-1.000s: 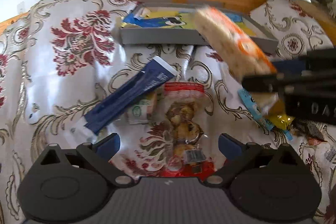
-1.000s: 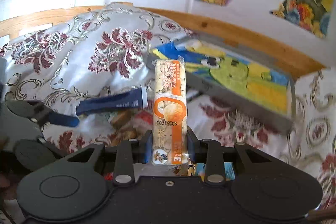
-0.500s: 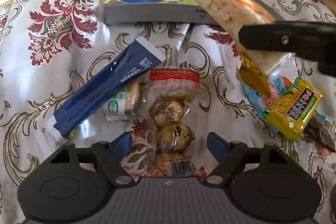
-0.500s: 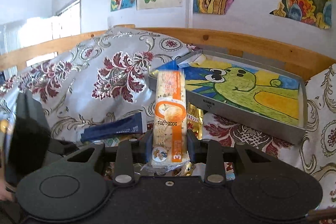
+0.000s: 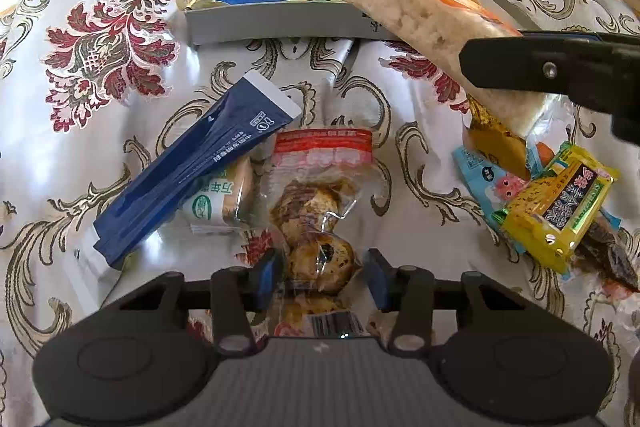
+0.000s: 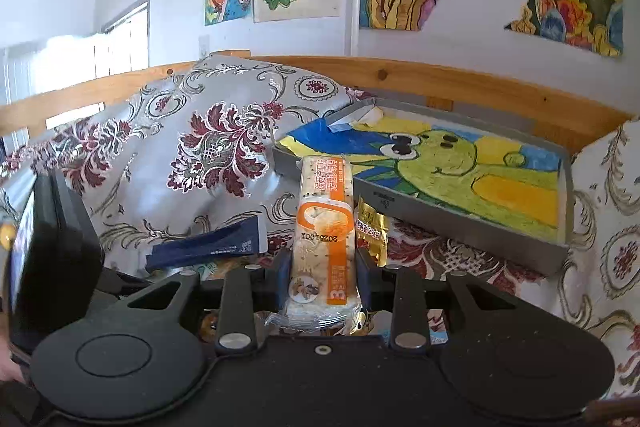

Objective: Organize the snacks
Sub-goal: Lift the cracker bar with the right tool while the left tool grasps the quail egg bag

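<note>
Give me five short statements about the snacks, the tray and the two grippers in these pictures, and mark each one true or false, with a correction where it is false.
1. The right gripper is shut on the orange and white rice bar. True.
2. The rice bar already lies flat inside the grey tray. False: it is held in the air, in front of the tray.
3. The left gripper has its fingers on either side of the clear pack of eggs. True.
4. The dark blue packet is in the tray. False: it lies on the flowered cloth, in front of the tray.
5. The yellow packet lies left of the egg pack in the left wrist view. False: it lies to the right.
</note>
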Tool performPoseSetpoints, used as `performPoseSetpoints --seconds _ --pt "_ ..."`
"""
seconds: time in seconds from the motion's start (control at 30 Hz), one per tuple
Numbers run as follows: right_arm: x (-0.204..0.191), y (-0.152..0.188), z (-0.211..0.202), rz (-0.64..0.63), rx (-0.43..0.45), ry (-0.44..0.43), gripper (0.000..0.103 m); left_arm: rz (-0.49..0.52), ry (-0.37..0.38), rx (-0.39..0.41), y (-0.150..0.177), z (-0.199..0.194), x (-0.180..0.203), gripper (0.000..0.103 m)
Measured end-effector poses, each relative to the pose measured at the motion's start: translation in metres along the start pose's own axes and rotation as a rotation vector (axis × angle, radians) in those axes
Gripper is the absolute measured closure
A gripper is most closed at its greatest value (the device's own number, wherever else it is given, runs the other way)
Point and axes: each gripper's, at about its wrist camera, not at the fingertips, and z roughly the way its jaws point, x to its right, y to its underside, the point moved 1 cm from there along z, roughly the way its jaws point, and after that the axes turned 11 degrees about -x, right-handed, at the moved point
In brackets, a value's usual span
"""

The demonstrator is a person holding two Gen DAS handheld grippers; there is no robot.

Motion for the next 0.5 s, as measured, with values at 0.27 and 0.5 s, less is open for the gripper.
performPoseSetpoints --seconds 0.27,0.5 --pt "-0.005 -0.002 -0.012 -0.047 0.061 0.028 0.068 -0.047 0.001 0.014 0.006 -0.017 0.002 0.056" --pt "0.0 -0.004 -0.022 0.025 0.094 -0.052 0.068 -0.135 0.026 0.04 0.016 -0.03 -0.003 0.056"
